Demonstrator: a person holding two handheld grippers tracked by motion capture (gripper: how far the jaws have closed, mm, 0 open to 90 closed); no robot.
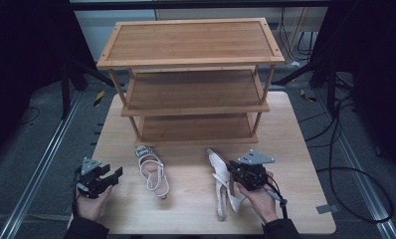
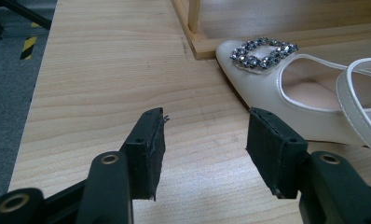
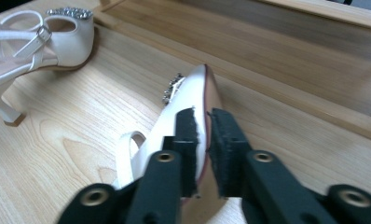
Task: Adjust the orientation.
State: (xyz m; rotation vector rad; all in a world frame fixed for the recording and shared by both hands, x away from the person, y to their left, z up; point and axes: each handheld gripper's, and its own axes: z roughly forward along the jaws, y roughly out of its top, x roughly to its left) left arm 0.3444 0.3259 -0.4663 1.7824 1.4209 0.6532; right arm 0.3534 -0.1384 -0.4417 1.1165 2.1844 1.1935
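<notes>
We had our right claw clamped on the sole edge of the tipped-over shoe, its toe pointing ahead toward the wooden rack, probably so it could be lifted onto a shelf. Our left claw rested open and empty on the desk, the other shoe standing just ahead to its right. We could read no brand or writing anywhere.
</notes>
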